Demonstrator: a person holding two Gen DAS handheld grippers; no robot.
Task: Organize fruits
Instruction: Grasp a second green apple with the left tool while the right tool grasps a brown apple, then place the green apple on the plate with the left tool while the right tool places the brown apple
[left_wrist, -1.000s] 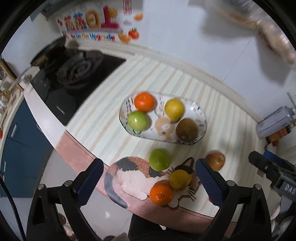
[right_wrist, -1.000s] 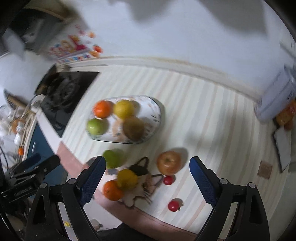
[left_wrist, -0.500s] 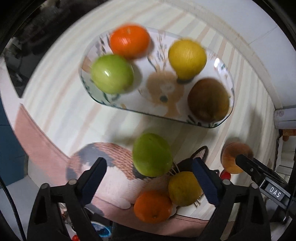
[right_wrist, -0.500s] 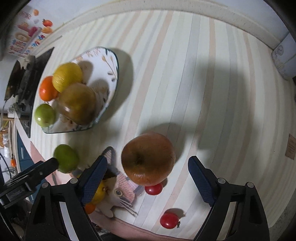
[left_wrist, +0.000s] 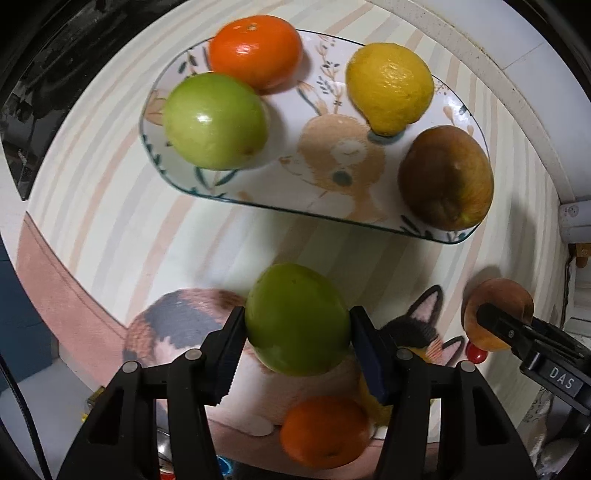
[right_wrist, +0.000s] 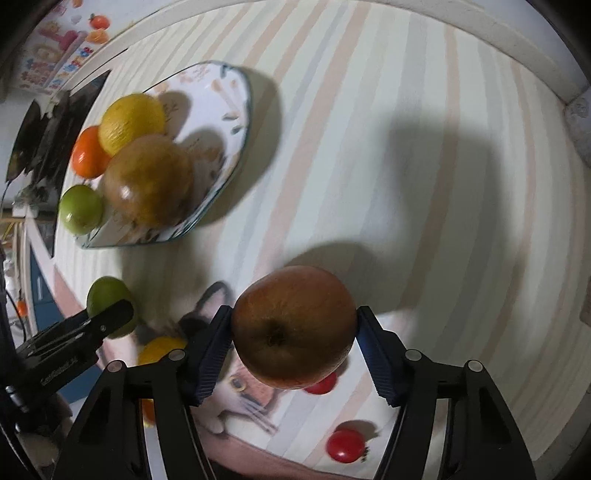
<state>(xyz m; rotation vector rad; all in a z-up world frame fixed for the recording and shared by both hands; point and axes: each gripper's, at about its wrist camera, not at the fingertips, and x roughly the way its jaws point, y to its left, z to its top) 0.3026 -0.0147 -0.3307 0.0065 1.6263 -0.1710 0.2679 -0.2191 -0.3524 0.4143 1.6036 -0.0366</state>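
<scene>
The left gripper has both blue-padded fingers pressed against the sides of a round green apple, which sits over the cat-shaped printed mat near the front edge of the striped pastel countertop. The right gripper is clamped the same way on a round reddish-brown apple, its pads touching both flanks, just to the right of the mat. Whether either fruit is lifted clear of the countertop cannot be told.

Further back on the countertop lies an oval white ceramic plate with a deer drawing. It carries four fruits: a second green apple at its left end, an orange mandarin at its far left corner, a yellow lemon toward its far right, and a brownish-green apple at its right end.

On the mat, close to the countertop's front edge, rest another orange mandarin and a second yellow lemon, partly hidden behind the grippers. Two small red cherry tomatoes lie near the front edge: one just beneath the reddish-brown apple, the other closer to the edge.
</scene>
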